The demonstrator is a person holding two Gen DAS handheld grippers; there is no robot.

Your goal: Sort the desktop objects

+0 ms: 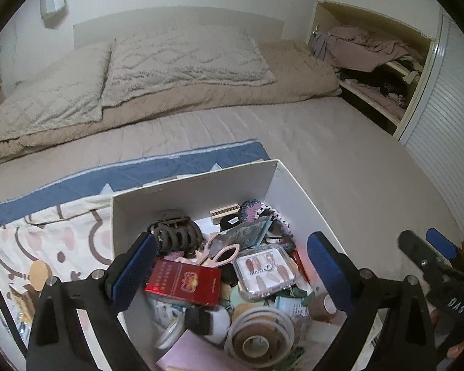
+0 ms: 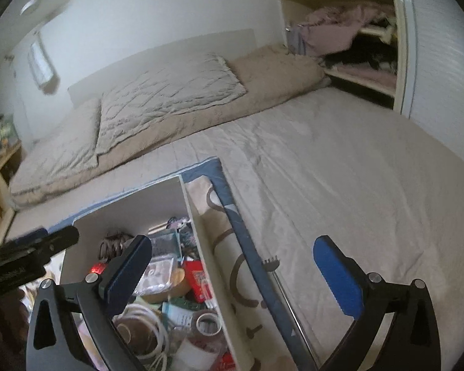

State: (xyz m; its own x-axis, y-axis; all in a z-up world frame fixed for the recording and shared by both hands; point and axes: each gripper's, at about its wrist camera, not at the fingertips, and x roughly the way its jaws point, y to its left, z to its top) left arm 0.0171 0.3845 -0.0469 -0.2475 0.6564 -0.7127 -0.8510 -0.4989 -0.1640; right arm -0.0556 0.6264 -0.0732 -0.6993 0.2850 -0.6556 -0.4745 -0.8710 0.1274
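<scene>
Here the left gripper (image 1: 232, 270) hangs with jaws spread wide and empty above the white box (image 1: 188, 191) of clutter, low in the frame. The right gripper (image 2: 232, 272), likewise agape and empty, straddles the box's right wall, with a metal back scratcher (image 2: 273, 267) lying on the patterned cloth (image 2: 222, 241) between its fingers.

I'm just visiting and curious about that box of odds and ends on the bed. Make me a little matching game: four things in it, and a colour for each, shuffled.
Things:
1. hair claw clip
2. flat packet
3. scissors handle
4. box wall

Colours:
A. white
B. pale pink
C. dark brown
D. red

Pairs: 1-C, 2-D, 3-B, 4-A
</scene>
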